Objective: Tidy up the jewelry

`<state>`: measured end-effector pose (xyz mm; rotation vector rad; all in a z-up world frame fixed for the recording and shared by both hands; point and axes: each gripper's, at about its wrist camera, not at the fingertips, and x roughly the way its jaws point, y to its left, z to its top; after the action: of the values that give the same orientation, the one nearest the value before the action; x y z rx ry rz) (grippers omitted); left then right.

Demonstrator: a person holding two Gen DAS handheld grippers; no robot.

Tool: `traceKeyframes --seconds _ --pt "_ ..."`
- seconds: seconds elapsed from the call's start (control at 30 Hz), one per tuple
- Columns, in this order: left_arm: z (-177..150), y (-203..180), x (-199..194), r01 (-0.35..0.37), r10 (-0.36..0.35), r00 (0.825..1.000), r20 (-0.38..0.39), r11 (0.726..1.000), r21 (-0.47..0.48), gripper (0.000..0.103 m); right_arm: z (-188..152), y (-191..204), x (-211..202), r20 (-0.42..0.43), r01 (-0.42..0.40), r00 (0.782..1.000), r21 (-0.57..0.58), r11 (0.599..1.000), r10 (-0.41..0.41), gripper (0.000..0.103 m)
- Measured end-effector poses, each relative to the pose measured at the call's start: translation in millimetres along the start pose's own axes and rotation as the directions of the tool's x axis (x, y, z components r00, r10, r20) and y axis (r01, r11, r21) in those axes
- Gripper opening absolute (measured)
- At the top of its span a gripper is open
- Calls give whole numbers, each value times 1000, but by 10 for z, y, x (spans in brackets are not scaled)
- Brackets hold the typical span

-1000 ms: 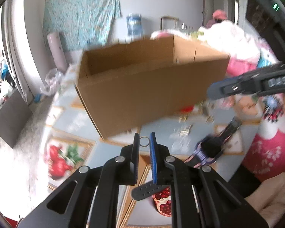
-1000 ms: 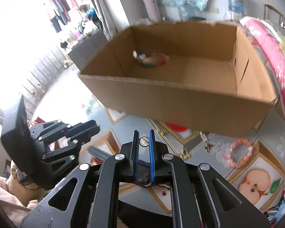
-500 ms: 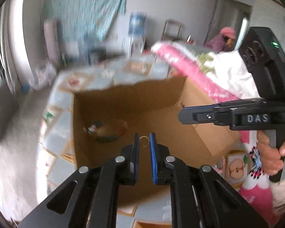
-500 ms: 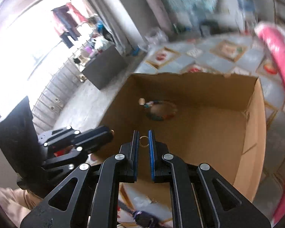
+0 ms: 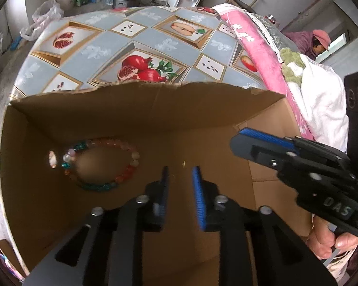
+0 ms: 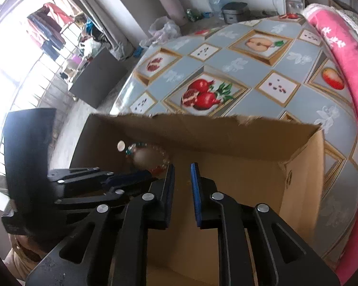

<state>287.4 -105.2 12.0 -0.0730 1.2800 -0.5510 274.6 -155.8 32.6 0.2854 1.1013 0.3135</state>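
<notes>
My left gripper [image 5: 181, 174] hangs over the open cardboard box [image 5: 155, 109], pointing down into it. Its jaws are opening and nothing is pressed between the blue pads. A small gold ring [image 5: 183, 162] shows as a blur just past the pads, free of them. My right gripper [image 6: 181, 171] is over the same box [image 6: 226, 138]. Its jaws are opening too, with no ring gripped between them. A multicoloured bead bracelet [image 5: 133, 155] lies on the box floor at the left, also visible from the right wrist [image 6: 163, 155]. Each gripper appears in the other's view [image 5: 241, 143] [image 6: 150, 175].
The box stands on a table with a fruit-patterned cloth [image 5: 102, 47]. A pink blanket [image 5: 255, 47] and white bedding lie along the right. A person in a pink hat [image 5: 319, 40] is at the far right. A hand [image 5: 327, 240] holds the right gripper.
Both grippers moved from in front of the box to above its inside. Each had a small gold ring pinched; now the jaws have parted and the rings are let go.
</notes>
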Motion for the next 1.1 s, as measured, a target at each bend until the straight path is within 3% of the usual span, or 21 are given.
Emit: traceKeyframes --seconds 0.27,0.43,0.57,0.77,0.87,1.0,1.1 --pt "32 37 -57 12 -11 999 31 999 -32 29 -38 -84 -255 71 12 997 13 1000 -13 25" --pt "-115 -24 -403 30 -29 993 114 1000 -8 32 -169 -5 -562 145 14 989 9 1000 -16 32" --pt "-343 -70 -777 38 -42 978 203 999 24 37 -369 97 -874 213 7 977 -2 1000 -6 37" --pt "-1128 -9 -1424 42 -78 915 396 994 99 54 -949 243 -1339 313 -47 948 -25 999 53 41" --pt "-1548 79 -1572 41 -95 890 445 991 130 62 -1211 253 -1398 321 -70 944 -21 997 73 42" --pt "-2023 211 -1533 59 -117 881 459 988 139 73 -1629 232 -1250 286 -117 952 9 993 109 46" --pt "-2278 312 -1295 55 -98 900 424 992 111 77 -1887 247 -970 218 -110 971 27 994 101 48"
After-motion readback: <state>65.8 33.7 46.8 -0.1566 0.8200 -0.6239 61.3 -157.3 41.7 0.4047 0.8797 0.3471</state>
